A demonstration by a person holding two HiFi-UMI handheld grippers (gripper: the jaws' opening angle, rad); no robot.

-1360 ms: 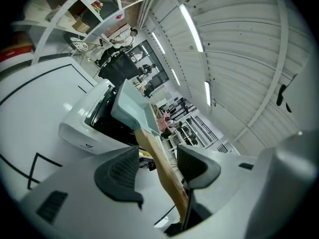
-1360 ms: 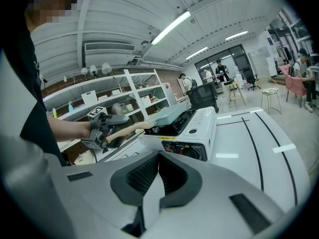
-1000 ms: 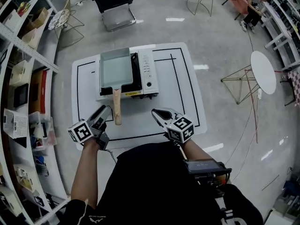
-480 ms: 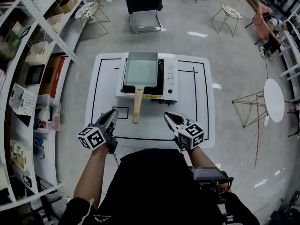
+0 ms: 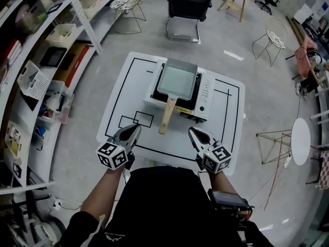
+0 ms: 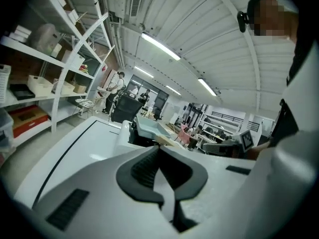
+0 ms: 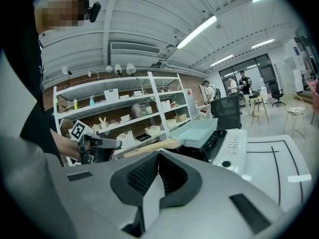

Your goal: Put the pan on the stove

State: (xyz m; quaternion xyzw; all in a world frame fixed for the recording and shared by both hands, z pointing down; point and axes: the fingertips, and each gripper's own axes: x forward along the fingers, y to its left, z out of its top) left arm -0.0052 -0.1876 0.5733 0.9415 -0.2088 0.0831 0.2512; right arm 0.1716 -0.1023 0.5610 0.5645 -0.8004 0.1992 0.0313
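A pale rectangular pan sits on the white portable stove, its wooden handle pointing toward me. Both grippers hover over the table's near edge, apart from the handle. My left gripper is shut; its jaws have just been closing with nothing between them, and its own view shows the tips meeting. My right gripper is shut and empty too. In the right gripper view the pan shows ahead, over the stove.
The stove stands on a white table marked with black lines. Storage shelves run along the left. A black office chair stands beyond the table, and a round white side table at the right.
The left gripper's jaws went from open beside the handle to shut, and it drew back from the handle. The right gripper rose a little. The pan stayed on the stove.
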